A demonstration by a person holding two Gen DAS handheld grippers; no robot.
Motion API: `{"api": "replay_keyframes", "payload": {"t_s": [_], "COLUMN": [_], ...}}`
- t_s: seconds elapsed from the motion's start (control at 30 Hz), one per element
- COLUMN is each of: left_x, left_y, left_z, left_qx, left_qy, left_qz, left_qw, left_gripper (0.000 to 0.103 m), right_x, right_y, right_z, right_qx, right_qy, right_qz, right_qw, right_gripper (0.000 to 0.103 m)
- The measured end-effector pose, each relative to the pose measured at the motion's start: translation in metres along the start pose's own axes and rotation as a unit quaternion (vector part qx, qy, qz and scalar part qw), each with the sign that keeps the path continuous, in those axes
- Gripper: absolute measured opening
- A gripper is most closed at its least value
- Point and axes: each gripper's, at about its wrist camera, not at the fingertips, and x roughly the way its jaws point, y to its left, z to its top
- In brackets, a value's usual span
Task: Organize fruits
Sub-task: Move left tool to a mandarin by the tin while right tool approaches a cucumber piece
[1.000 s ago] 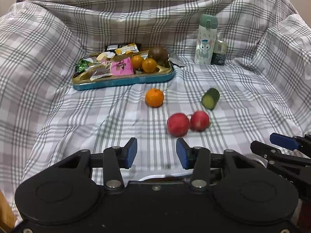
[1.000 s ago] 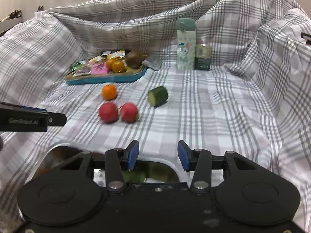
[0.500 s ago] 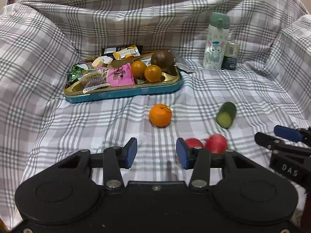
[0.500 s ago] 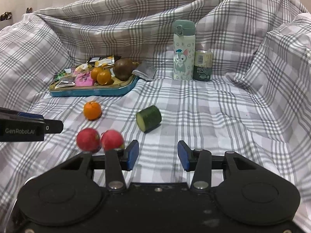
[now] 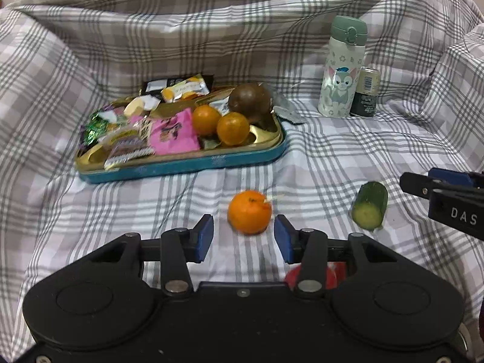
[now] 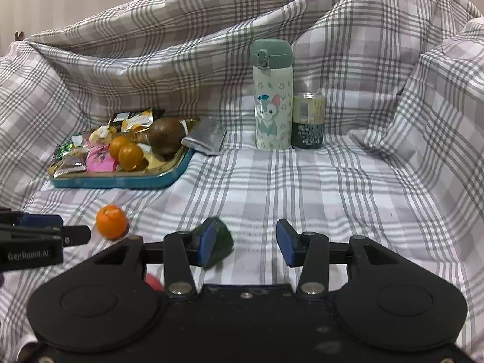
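A loose orange (image 5: 249,211) lies on the checked cloth just beyond and between the open fingers of my left gripper (image 5: 243,237); it also shows in the right wrist view (image 6: 112,221). A cut cucumber piece (image 5: 369,209) lies to its right; in the right wrist view the cucumber (image 6: 222,242) sits by the left finger of my open right gripper (image 6: 246,242). A red fruit (image 5: 332,273) is mostly hidden under my left gripper. Two oranges (image 5: 233,128) and a brown fruit (image 5: 249,103) sit in the tray (image 5: 181,166).
The tray also holds several snack packets (image 5: 174,133). A cartoon bottle (image 6: 273,96) and a dark can (image 6: 308,121) stand at the back. A silver packet (image 6: 205,136) lies beside the tray. The cloth rises in folds on all sides.
Both grippers have moved forward toward the fruits. The loose orange now lies at my left fingertips, the red fruits have slipped under the gripper bodies, and the cucumber is at my right gripper's left finger.
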Motion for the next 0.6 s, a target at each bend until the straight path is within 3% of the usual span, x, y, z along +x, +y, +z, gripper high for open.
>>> {"api": "replay_keyframes", "payload": {"t_s": [0.27,0.6], "left_x": [0.014,0.029], "left_y": [-0.005,0.003], "left_z": [0.004,0.0], "left_qx": [0.021,0.006], "left_qy": [-0.024,-0.018], "left_qz": [-0.019,-0.028], "left_qw": [0.9993,0.9994], "left_gripper": [0.054,0.053], "right_x": [0.009,0.017], "right_y": [-0.002,0.005], "right_z": [0.006,0.001], "right_qx": [0.013,-0.015], "right_qy": [-0.025,-0.034], "right_qz": [0.001,0.003], "right_qw": [1.0,0.999], "right_gripper": [0.046,0.047]}}
